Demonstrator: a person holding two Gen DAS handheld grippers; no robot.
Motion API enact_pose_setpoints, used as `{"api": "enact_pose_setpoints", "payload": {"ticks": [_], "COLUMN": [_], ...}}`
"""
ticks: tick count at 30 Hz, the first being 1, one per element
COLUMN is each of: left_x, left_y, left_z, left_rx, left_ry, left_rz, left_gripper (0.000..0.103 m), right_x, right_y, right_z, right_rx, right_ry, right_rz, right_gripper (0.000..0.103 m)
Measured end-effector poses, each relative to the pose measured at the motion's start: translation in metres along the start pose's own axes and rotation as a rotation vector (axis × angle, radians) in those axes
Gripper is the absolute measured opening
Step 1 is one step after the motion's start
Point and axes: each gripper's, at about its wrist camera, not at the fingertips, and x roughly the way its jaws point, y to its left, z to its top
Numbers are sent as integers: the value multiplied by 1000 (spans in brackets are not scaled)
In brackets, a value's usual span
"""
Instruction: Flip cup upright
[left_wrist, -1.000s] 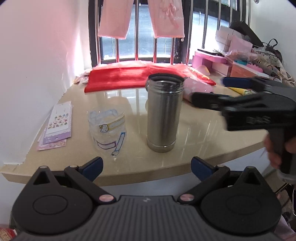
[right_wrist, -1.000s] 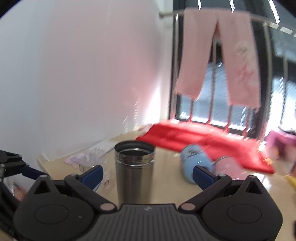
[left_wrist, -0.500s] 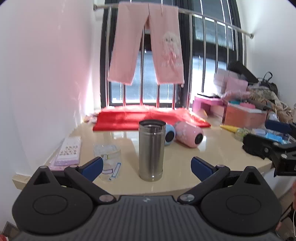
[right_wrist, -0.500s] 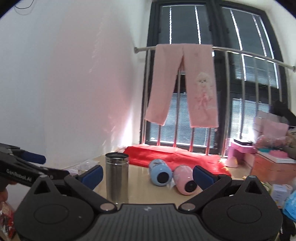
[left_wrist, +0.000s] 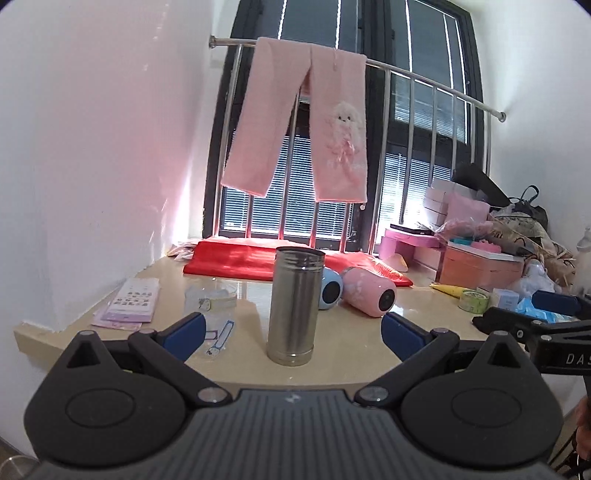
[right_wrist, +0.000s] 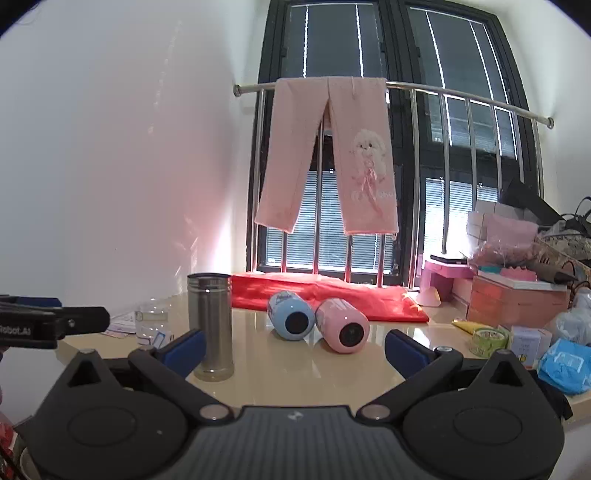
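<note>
Steel cup (left_wrist: 294, 305) stands upright on counter (left_wrist: 343, 354) | left gripper (left_wrist: 291, 330) and right gripper (right_wrist: 294, 349) both spread wide, holding nothing | flip looks done; next, pull clear without knocking it.
</note>
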Motion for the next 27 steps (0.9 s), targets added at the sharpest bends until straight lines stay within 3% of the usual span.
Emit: {"api": "enact_pose_setpoints", "payload": {"ticks": [27], "left_x": [2], "left_y": [1], "left_z": [-3], "left_rx": [5], "left_ry": [4], "left_rz": [-16], "left_gripper": [103], "right_x": [1], "right_y": [4], "right_z": [-5], "right_rx": [17], "right_ry": [17], "right_rz": [4], "right_gripper": [103]}}
